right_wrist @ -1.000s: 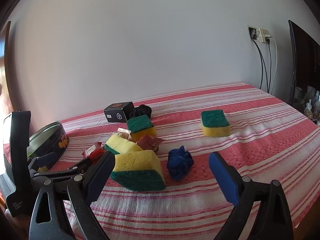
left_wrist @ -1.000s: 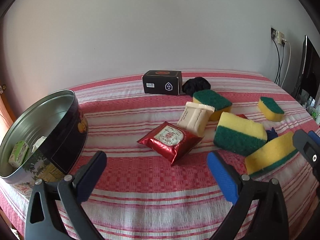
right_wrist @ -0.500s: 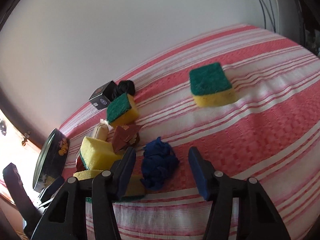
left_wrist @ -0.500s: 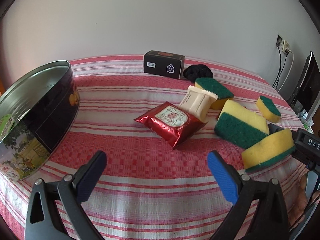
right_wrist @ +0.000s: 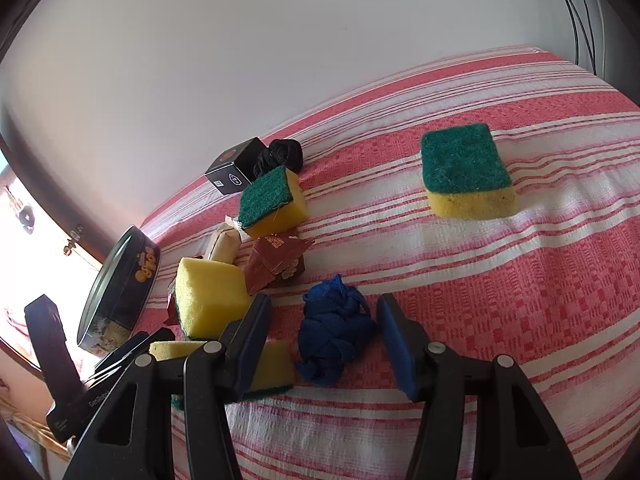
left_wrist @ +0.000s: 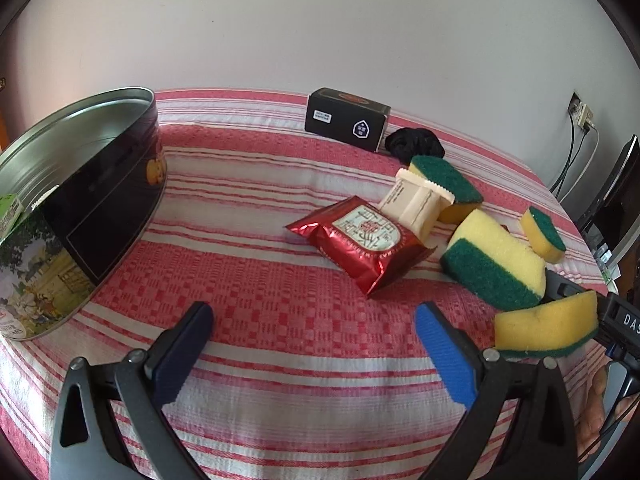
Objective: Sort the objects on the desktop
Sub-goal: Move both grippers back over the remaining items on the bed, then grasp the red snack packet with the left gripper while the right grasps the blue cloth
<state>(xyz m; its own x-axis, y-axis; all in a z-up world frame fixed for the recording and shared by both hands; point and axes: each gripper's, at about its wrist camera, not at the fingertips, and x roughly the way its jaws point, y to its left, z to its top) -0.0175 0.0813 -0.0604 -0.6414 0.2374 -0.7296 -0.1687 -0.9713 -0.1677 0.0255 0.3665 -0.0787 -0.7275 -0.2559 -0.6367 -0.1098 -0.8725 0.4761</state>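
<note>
A: In the left wrist view, the left gripper [left_wrist: 310, 346] is wide open and holds nothing. It hangs over bare striped cloth [left_wrist: 260, 280], just in front of the red snack packet [left_wrist: 362, 242].

B: What is around that packet?

A: A beige packet [left_wrist: 416, 204] leans on its far side. To its right I count four sponges; the nearest sponge [left_wrist: 546, 326] lies at the picture's right edge, against the other tool. Behind the red packet stand one black box [left_wrist: 346, 119] and one black scrunchie [left_wrist: 414, 146]. Far to its left is one round tin [left_wrist: 76, 200], open.

B: And the right wrist view?

A: The right gripper [right_wrist: 324, 340] has just been closing and is now about a third open. The blue scrunchie [right_wrist: 334, 342] is between its jaws. The right pad looks to touch it, but on the left there is a gap, so I think it is not gripped yet.

B: How will it handle?

A: I judge it very light, soft and easy to squash, not fragile. The best hold is across its thick middle, because loose folds at the edge can slip out.

B: The count here?

A: One blue scrunchie; four sponges, one green-topped sponge [right_wrist: 466, 172] well apart behind it; one brown packet [right_wrist: 276, 262] just behind it to the left.
</note>
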